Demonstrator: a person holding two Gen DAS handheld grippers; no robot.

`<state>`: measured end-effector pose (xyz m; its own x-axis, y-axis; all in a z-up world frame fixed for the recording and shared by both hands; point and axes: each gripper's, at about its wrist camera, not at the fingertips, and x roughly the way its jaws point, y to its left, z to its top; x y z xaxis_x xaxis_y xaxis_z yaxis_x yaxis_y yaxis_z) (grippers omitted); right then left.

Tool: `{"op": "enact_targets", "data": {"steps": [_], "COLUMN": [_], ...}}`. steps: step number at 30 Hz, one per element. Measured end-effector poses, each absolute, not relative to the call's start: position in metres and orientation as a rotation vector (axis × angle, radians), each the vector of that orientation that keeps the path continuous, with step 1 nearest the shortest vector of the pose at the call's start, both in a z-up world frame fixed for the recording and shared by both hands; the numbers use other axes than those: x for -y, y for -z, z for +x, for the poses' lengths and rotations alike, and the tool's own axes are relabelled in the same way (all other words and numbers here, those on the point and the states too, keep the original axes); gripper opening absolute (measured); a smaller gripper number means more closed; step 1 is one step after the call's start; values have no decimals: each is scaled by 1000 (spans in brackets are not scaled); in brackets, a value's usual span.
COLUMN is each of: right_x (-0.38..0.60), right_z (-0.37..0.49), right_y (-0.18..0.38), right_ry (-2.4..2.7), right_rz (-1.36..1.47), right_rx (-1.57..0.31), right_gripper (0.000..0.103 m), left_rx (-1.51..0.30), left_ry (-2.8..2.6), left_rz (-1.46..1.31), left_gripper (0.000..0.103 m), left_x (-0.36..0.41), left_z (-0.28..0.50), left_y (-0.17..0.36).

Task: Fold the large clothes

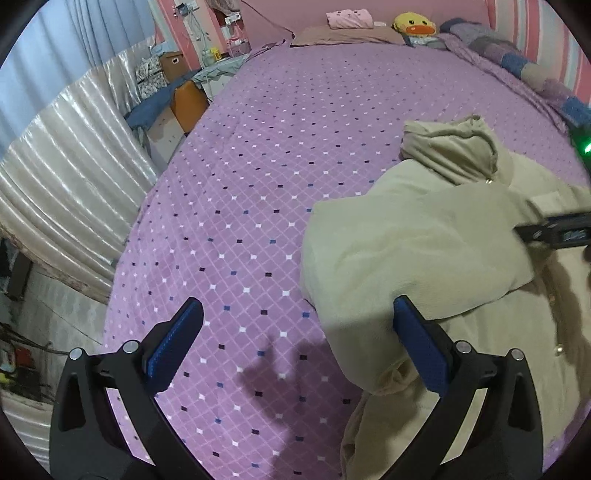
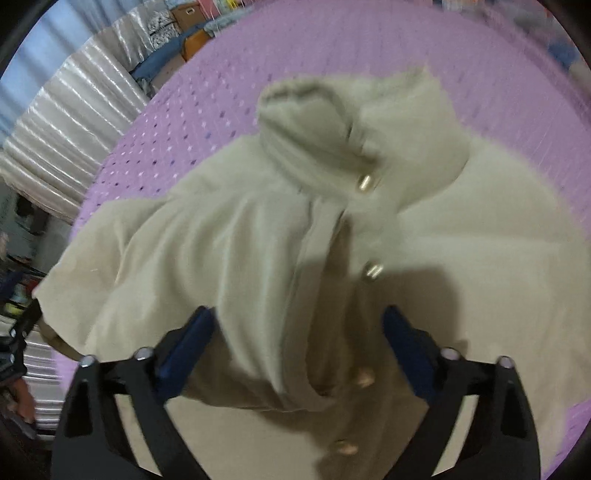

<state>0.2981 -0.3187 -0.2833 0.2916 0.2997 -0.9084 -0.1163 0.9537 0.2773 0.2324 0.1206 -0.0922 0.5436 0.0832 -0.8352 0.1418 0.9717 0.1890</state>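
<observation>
I see the beige hooded coat (image 1: 424,251) lying on the purple diamond-patterned bedspread (image 1: 240,184), filling the right half of the left wrist view, its hood (image 1: 454,147) bunched toward the upper right. My left gripper (image 1: 295,343) sits at the bottom of that frame with its jaws spread wide; the left blue pad hangs over bare bedspread, the right one stands at the coat's folded edge, and nothing is clamped between them. At the right edge of that view a dark blurred piece of my right gripper (image 1: 554,230) pokes in over the coat.

In the right wrist view, which is blurred, the coat fills the centre, its row of metal snaps (image 2: 373,273) running down the middle. My right gripper (image 2: 299,347) stands open at the lower centre, a thick fold of fabric lying between its pads; I cannot tell whether they touch the cloth. A yellow duck plush (image 1: 413,24) sits at the top of the left wrist view.
</observation>
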Motion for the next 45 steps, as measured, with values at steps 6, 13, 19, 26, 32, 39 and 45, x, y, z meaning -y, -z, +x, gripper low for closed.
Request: {"op": "enact_targets", "data": {"steps": [6,13,19,26,32,39,45], "right_x": [318,314,324,407,501,535,481], "right_z": [297,296,286,263,254,229,277], "right_y": [299,304,262,197,242,219,221], "right_ry": [-321,-352,-317,27,119,215,241], "right_rz": [288,243,130,-117,-45,84,-16], "right_rx": [-1290,-1305,-1173,-950,-1110,-953,-801], "right_gripper": [66,47,15,13,21,83,95], "left_rx": [-955,-962,-978,-993,-1030,-1010,-1018], "left_ry": [14,-33,-73,-55,-18,36,51], "left_rz": [208,156,143,136,151,213,153], "left_gripper": [100,100,100,100,100,100,100], "left_x": [-126,-138,-142,-125,-96,-38,17], "left_z": [229,235,243,252,263,272,304], "left_y": [82,82,92,105,125,121,126]}}
